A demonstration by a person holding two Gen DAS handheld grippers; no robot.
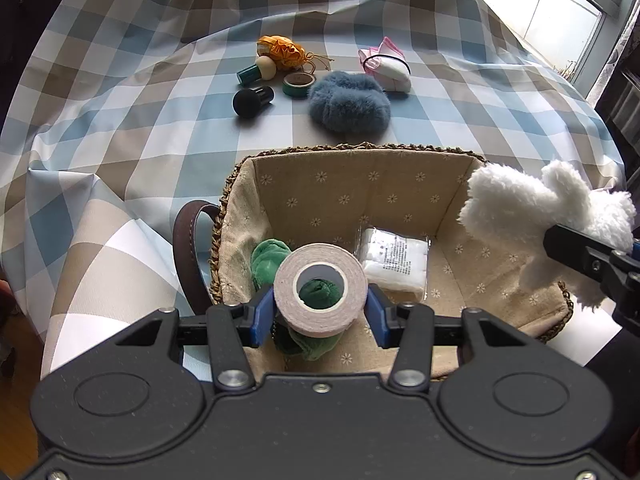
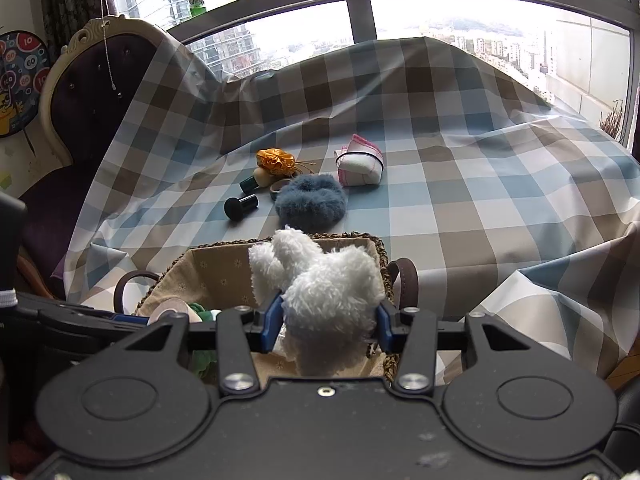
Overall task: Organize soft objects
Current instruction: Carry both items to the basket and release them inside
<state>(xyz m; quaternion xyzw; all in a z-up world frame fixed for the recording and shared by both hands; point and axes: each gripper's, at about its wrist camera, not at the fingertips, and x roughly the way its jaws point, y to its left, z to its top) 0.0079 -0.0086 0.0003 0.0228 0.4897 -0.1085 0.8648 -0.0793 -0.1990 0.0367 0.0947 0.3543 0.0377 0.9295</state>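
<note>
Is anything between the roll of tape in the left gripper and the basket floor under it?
Yes. The pale roll of tape, held in the left gripper, hangs directly over a green plush cloth lying in the lined wicker basket.

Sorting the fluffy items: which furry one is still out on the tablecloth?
The blue furry piece, lying beyond the basket; the white one is held.

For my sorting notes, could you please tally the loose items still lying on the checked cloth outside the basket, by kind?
Makeup brushes: 2, black and beige
Tape rolls: 1
Fluffy blue items: 1
Orange pouches: 1
Pink-trimmed bundles: 1
Total: 6
</note>
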